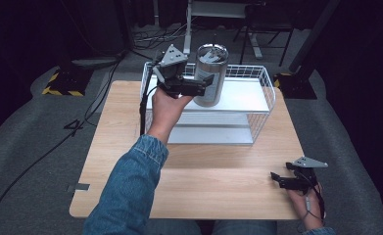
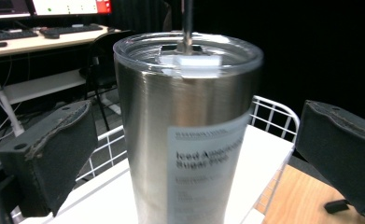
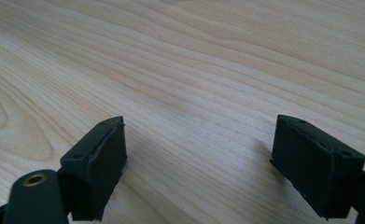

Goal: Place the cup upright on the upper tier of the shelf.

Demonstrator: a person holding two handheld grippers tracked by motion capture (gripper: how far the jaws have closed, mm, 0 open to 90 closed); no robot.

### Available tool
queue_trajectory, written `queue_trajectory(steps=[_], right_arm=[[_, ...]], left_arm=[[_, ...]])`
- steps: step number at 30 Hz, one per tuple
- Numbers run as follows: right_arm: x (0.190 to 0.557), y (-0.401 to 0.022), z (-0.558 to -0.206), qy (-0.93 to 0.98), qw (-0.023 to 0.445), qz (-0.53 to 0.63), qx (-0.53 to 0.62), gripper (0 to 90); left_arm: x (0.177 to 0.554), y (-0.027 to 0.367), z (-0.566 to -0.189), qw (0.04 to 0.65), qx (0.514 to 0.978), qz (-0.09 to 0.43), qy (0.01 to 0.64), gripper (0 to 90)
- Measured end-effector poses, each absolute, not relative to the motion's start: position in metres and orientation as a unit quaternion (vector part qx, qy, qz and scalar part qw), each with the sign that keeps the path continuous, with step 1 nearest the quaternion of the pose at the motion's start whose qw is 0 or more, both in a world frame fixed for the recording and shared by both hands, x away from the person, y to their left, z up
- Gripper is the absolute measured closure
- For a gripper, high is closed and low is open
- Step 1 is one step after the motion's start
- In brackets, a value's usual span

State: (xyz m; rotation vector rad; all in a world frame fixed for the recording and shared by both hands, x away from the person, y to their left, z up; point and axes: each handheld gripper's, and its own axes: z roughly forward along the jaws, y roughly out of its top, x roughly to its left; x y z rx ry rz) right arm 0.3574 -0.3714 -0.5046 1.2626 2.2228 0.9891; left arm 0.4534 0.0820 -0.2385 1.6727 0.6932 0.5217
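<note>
- A steel tumbler (image 1: 210,74) with a clear lid and a straw stands upright on the white top shelf of a wire rack (image 1: 265,81) at the far side of the wooden table (image 1: 203,191).
- The left gripper (image 1: 197,87) is at the tumbler, jaws spread on either side of it, apart from its wall.
- The right gripper (image 1: 277,178) rests low on the table, well in front of the rack, jaws spread wide over bare wood.

A laboratory recording studio: black curtained walls, grey carpet floor (image 1: 27,132), hazard-striped stand base (image 1: 60,83), and a pale desk (image 2: 35,39) carrying keyboards and lit monitors.
</note>
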Motion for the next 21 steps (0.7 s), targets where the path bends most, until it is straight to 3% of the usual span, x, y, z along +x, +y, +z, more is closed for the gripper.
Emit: queue_trajectory(steps=[21], right_arm=[[0.357, -0.372, -0.505, 0.796, 0.198, 0.353, 0.450, 18.0]], left_arm=[[0.388, 0.124, -0.247, 0.601, 0.721, 0.217, 0.268, 0.0]])
